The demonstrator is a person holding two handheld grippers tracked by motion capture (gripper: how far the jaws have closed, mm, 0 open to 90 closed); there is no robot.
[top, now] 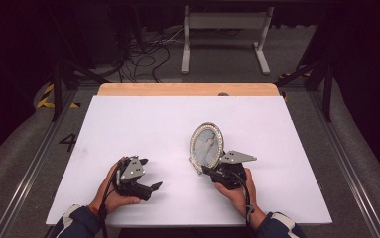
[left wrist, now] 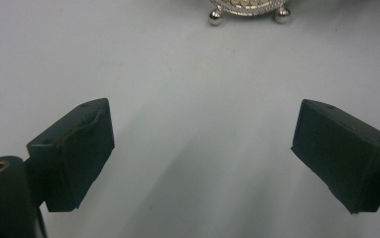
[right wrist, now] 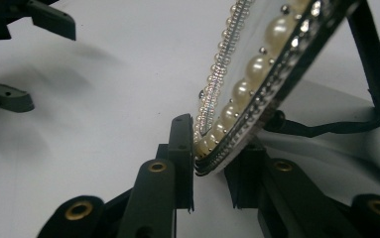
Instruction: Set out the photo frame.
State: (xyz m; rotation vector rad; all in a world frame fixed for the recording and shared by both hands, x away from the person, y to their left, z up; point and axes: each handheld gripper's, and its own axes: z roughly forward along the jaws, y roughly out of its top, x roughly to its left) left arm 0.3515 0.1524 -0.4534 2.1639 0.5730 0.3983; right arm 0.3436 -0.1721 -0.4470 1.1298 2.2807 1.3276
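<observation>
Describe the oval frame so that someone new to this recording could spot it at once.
On the white table, look right of centre, just ahead of the person's right hand. There the oval picture frame stands tilted, its lower rim gripped in the right claw. Its silver border set with pearl beads and small ball feet marks it out.

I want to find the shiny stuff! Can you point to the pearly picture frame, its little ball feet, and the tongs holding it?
picture frame (top: 207, 144), high view, on its glass front.
ball feet (left wrist: 215, 18), left gripper view, on the left foot.
right tongs (right wrist: 212, 163), right gripper view, between the tips clamping the frame's rim.
</observation>
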